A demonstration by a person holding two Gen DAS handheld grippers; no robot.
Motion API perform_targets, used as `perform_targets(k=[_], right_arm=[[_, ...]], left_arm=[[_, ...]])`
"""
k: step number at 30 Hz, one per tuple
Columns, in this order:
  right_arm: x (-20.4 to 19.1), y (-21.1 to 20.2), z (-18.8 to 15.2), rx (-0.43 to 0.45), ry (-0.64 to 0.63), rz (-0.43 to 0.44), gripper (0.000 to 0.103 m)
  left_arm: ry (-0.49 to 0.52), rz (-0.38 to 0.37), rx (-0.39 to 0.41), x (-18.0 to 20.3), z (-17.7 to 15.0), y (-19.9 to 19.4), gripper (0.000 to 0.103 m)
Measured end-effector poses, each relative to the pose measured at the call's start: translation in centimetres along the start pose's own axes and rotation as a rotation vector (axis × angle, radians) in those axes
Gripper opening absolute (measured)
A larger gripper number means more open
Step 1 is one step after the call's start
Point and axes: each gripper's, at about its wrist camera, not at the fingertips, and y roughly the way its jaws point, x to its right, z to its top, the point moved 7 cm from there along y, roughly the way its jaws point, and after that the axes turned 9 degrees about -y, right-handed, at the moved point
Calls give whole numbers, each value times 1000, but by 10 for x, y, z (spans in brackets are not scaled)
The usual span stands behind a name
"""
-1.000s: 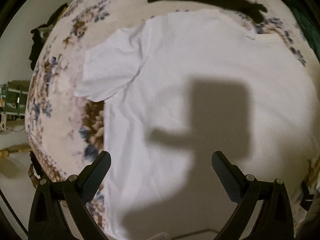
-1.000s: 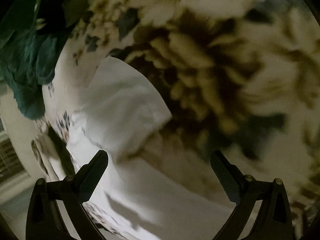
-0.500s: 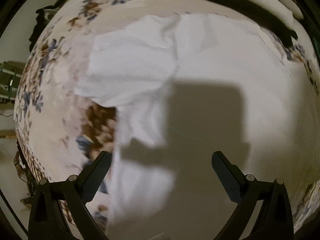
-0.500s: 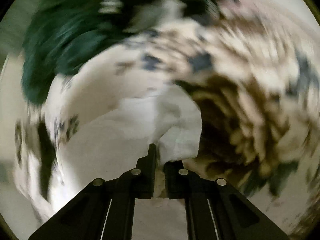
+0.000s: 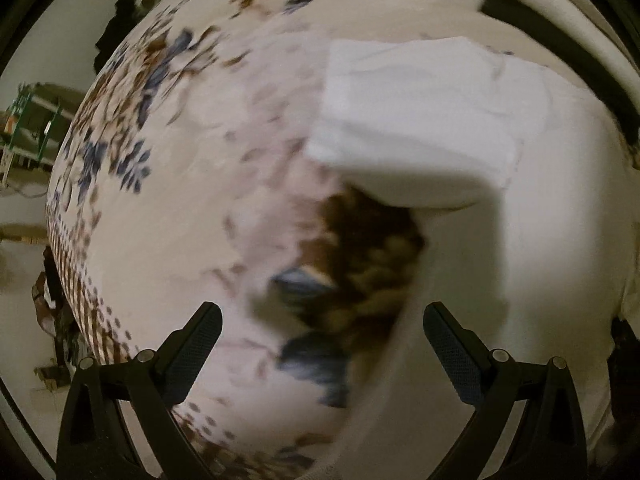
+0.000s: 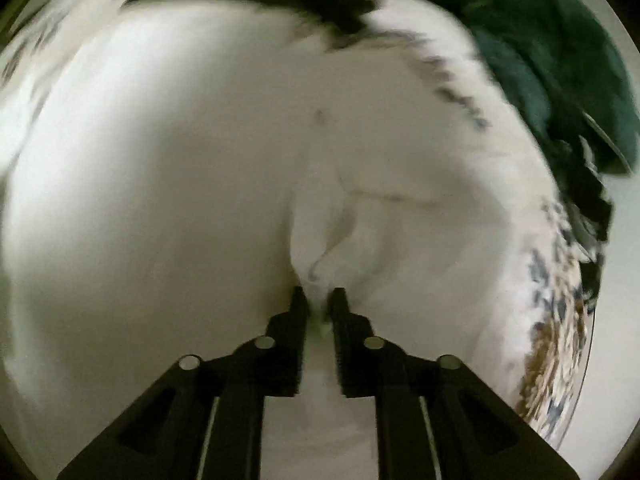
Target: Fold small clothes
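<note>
A small white T-shirt (image 5: 500, 208) lies on a floral bedspread (image 5: 168, 208). In the left wrist view its left sleeve (image 5: 412, 120) spreads out at upper middle, and its side edge runs down between the fingers. My left gripper (image 5: 322, 344) is open and empty, low over the bedspread beside that edge. My right gripper (image 6: 318, 300) is shut on a bunched fold of the white T-shirt (image 6: 200, 184), and the cloth puckers up just ahead of its tips. Both views are motion-blurred.
A dark green garment (image 6: 560, 60) lies at the upper right of the right wrist view. A dark strip (image 5: 560, 32) crosses the bed beyond the shirt. Floor and a green rack (image 5: 28, 120) show past the bed's left edge.
My right gripper has closed on the shirt's right sleeve and carried it over the shirt body. My left gripper has shifted left, off the shirt body toward its side edge, staying open.
</note>
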Motion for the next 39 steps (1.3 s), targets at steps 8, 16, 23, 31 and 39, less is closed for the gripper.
perform_targets(k=[8, 16, 23, 31, 39], right_arm=[[19, -35, -23, 41, 177, 209, 53], [71, -18, -49, -58, 440, 180, 54], [98, 0, -70, -94, 604, 182, 54], [123, 3, -100, -96, 648, 161, 54], [137, 8, -112, -131, 667, 184, 54]], left_arm=[[-209, -280, -44, -23, 24, 11, 103], [-621, -747, -162, -6, 62, 40, 91], [-558, -655, 15, 3, 105, 33, 3], [122, -643, 225, 138, 48, -60, 4], [366, -587, 67, 184, -21, -46, 90]])
